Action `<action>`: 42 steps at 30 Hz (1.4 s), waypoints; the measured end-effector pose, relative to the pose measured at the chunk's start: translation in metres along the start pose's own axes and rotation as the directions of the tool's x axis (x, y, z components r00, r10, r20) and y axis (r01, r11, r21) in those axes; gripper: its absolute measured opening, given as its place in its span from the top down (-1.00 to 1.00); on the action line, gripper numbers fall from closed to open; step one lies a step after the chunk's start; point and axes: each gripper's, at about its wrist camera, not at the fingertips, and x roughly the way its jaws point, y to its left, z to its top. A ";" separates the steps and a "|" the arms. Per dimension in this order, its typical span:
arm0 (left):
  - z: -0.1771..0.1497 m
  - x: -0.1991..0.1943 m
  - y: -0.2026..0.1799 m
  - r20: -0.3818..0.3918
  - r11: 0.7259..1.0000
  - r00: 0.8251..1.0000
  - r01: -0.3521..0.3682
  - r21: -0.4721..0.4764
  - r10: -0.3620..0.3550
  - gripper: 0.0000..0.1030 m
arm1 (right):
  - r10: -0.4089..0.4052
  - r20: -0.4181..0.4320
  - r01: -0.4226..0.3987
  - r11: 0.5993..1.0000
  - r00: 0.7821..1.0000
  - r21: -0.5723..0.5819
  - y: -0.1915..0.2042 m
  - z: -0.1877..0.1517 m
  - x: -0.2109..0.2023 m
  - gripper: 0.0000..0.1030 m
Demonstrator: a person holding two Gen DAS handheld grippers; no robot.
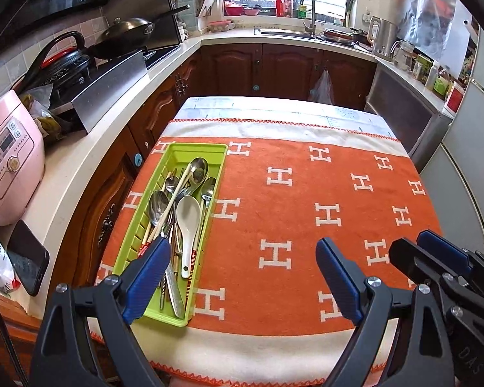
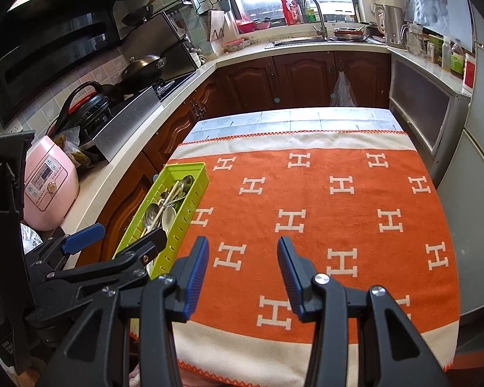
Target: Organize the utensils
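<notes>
Blue-padded fingers of the left gripper stood spread wide and empty, nearer than the half-open, empty right gripper to the green utensil tray, which lay lengthwise along the tabletop's left edge.

Your two wrist views look steeply down from close above; both share the orange blanket and green tray.

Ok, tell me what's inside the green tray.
The green tray holds metal spoons, a white ceramic spoon, chopsticks and a knife, piled loosely. The left gripper's finger covers some handles, and whatever lies beneath the pile is hidden.
</notes>
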 end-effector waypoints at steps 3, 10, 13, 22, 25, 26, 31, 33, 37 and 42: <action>-0.001 0.001 0.000 -0.007 1.000 1.000 0.008 -0.005 -0.008 -0.75 | 0.000 0.002 0.000 1.000 1.000 0.000 0.000 -0.001 0.000 0.14; -0.002 0.002 0.000 -0.013 1.000 1.000 0.007 -0.008 -0.008 -0.75 | -0.006 0.003 0.006 1.000 1.000 0.000 0.000 -0.001 -0.001 0.14; -0.001 0.003 0.000 -0.013 1.000 1.000 0.009 -0.010 -0.009 -0.75 | -0.004 0.004 0.004 1.000 1.000 -0.001 0.000 -0.001 -0.001 0.14; 0.000 0.003 0.001 -0.016 1.000 1.000 0.012 -0.011 -0.012 -0.75 | -0.005 0.004 0.005 1.000 1.000 -0.001 0.000 -0.001 -0.001 0.14; 0.000 0.004 0.001 -0.015 1.000 1.000 0.010 -0.011 -0.010 -0.75 | -0.004 0.004 0.004 1.000 1.000 -0.001 -0.001 -0.001 0.000 0.14; 0.000 0.004 0.001 -0.016 1.000 1.000 0.010 -0.011 -0.010 -0.75 | -0.004 0.004 0.004 1.000 1.000 -0.001 -0.001 -0.001 0.000 0.14; 0.000 0.004 0.000 -0.021 1.000 1.000 0.008 -0.012 -0.009 -0.75 | -0.005 0.001 0.005 1.000 1.000 0.001 -0.001 -0.001 0.001 0.14; 0.002 0.005 -0.001 -0.021 1.000 1.000 0.006 -0.013 -0.006 -0.75 | -0.005 -0.001 0.005 1.000 1.000 0.004 -0.001 -0.001 0.002 0.14; 0.002 0.005 0.000 -0.023 1.000 1.000 0.009 -0.014 -0.010 -0.75 | -0.006 0.000 0.006 1.000 1.000 0.003 -0.002 0.000 0.002 0.14; 0.003 0.006 -0.001 -0.022 1.000 1.000 0.013 -0.016 -0.014 -0.75 | -0.009 0.002 0.009 1.000 1.000 0.006 -0.003 0.001 0.003 0.14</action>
